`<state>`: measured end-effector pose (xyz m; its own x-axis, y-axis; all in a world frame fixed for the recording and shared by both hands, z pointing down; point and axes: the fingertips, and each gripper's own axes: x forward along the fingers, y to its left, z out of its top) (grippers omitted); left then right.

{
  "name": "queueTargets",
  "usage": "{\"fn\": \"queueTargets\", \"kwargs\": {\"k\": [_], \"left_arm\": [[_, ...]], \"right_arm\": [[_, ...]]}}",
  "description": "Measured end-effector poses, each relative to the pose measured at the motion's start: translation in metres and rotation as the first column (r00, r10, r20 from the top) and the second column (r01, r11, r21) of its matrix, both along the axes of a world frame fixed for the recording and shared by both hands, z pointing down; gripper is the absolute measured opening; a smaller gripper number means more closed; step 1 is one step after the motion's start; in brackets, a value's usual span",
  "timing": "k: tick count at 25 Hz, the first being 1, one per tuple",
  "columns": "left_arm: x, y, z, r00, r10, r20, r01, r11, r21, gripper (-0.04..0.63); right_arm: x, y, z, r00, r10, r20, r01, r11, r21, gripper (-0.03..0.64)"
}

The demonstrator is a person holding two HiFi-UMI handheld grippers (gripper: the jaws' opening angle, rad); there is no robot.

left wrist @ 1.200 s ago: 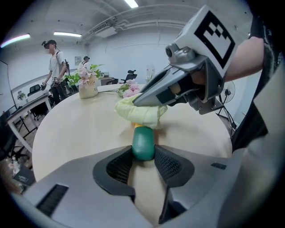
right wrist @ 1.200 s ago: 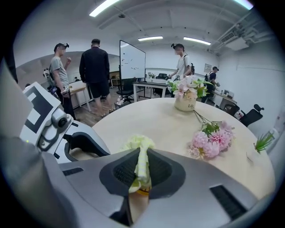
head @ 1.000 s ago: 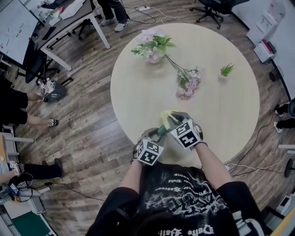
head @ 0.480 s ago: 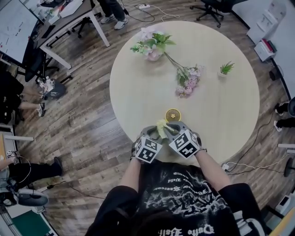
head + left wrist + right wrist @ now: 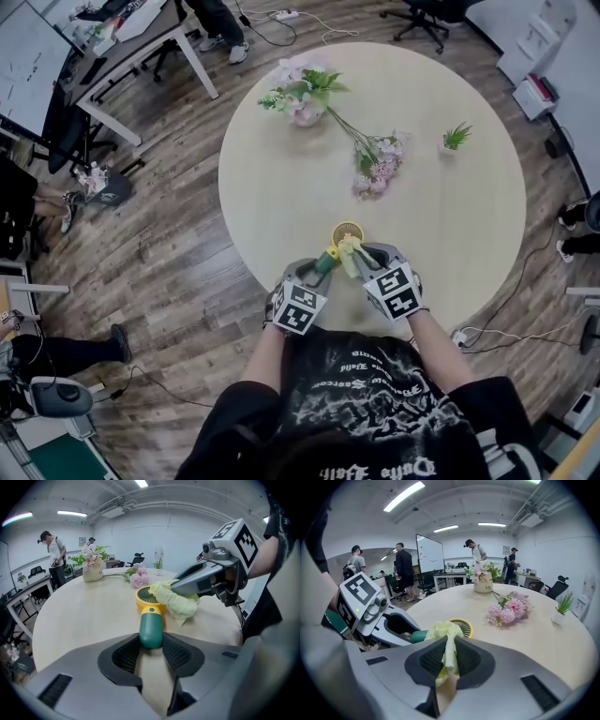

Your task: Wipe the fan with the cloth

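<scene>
– While both tools crowd the lower middle of the head view, what else is around?

– On the round table [image 5: 281, 187], a vase [image 5: 307, 112] at the upper left of the tabletop holds pink and green flowers. A loose spray of pink blossoms [image 5: 377, 169] lies near the centre. A small pot [image 5: 450, 150] towards the upper right holds a green plant. All three are well apart from the work, with nothing between. Beyond the table are desks, an office chair and people standing.

– Where is the fan [image 5: 150, 616]?

– It lies flat near the table's lower edge. Its yellow head points up the frame and its green handle points back at the person.

– Who has hold of it?

– The left gripper [image 5: 151, 641] does. In its own view the two jaws are closed on the end of the green handle, one pad on each side.

– And the cloth [image 5: 446, 639]?

– That pale yellow cloth is pinched between the closed jaws of the right gripper [image 5: 447, 651]. Its bunched end sticks out past the tips. In the left gripper view that bunch rests against the right side of the yellow head, covering part of the grille.
</scene>
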<state>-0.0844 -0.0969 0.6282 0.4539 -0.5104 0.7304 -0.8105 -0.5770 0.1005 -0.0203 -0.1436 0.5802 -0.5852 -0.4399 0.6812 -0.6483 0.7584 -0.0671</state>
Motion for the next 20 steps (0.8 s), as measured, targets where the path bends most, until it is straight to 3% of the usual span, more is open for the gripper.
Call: {"fn": "queueTargets", "kwargs": {"k": [3,8,15,20], "left_arm": [[0.0,0.0,-0.001,1.0,0.005,-0.002,-0.005,1.0,0.001,0.175],[0.001,0.0,0.001,1.0,0.007,-0.007,-0.007,1.0,0.0,0.175],[0.002,-0.001,-0.002,1.0,0.004,-0.009,-0.004,1.0,-0.003,0.175],[0.001,-0.003,-0.001,1.0,-0.005,0.012,0.005,1.0,0.015,0.175]], "right_arm": [[0.009,-0.016,-0.002,0.998,0.062,-0.026,-0.062,0.998,0.0,0.044],[0.006,-0.043,0.001,0.996,0.05,-0.076,-0.047,0.998,0.03,0.044],[-0.022,-0.075,-0.003,0.993,-0.029,-0.114,0.035,0.998,0.051,0.044],[-0.047,-0.068,0.0,0.99,-0.092,-0.105,0.097,0.994,0.041,0.043]]}}
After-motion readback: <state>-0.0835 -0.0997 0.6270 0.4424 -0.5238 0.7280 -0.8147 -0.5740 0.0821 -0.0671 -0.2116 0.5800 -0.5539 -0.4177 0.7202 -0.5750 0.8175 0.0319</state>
